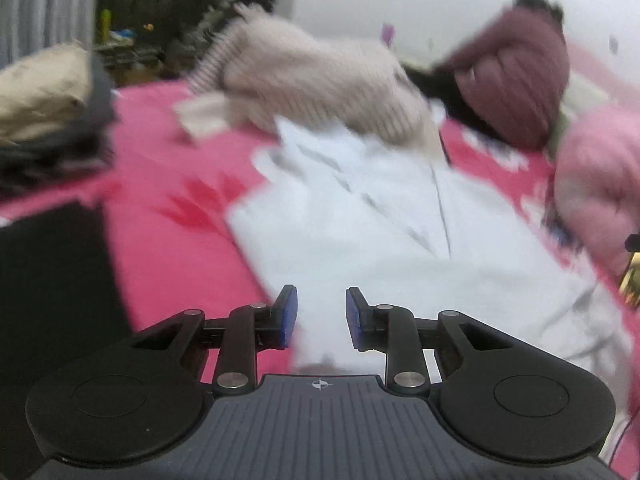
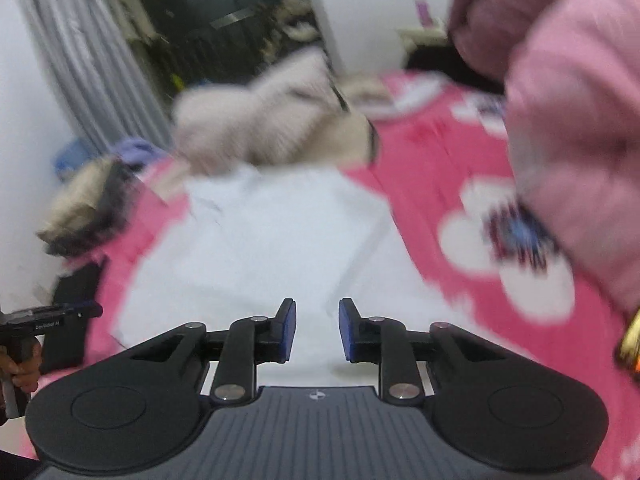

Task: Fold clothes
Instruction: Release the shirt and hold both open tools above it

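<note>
The white garment [image 1: 360,216] lies spread on the pink bedsheet [image 1: 168,168], one piece, its long axis running away from both cameras toward the heap at the far edge of the bed; a seam or fold line runs along that axis in the left wrist view. Four other pieces of clothing can be counted behind and beside it: one cream ribbed sweater [image 1: 320,80], one maroon quilted jacket [image 1: 516,76], one pink padded jacket [image 1: 600,184], and one beige and dark bundle [image 1: 44,108] at the left, though blur makes the count uncertain. The left gripper [image 1: 321,312] hangs over the near end of the white garment with its blue pads a little apart and nothing between them. The right gripper [image 2: 317,324] is likewise slightly parted and empty above the cloth. A hand [image 2: 20,372] at the left edge of the right wrist view holds the other tool, whose small white lettering is too blurred to read.
</note>
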`<move>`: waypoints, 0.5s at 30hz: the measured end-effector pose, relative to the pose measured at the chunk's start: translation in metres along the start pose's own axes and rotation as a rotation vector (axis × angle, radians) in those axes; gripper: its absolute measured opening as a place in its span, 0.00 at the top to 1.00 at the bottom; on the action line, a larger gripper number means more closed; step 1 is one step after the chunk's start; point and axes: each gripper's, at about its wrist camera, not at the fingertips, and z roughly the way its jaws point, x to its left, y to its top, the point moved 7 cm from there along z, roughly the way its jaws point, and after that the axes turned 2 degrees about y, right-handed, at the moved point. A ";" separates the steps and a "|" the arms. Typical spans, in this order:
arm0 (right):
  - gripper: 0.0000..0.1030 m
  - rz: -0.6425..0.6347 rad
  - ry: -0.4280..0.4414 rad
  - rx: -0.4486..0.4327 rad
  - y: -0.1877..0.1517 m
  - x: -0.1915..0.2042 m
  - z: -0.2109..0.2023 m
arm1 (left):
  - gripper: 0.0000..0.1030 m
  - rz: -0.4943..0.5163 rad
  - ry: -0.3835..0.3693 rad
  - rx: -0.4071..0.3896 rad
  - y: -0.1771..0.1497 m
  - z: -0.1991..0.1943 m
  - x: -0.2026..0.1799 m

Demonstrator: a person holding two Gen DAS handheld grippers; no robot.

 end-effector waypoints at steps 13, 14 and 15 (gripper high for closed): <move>0.85 0.057 -0.099 0.098 -0.063 -0.058 0.059 | 0.74 0.085 0.097 0.074 -0.030 0.043 -0.012; 0.84 0.064 -0.096 0.094 -0.063 -0.058 0.059 | 0.74 0.086 0.097 0.073 -0.031 0.043 -0.012; 0.84 0.071 -0.093 0.089 -0.063 -0.059 0.056 | 0.74 0.087 0.097 0.072 -0.031 0.043 -0.012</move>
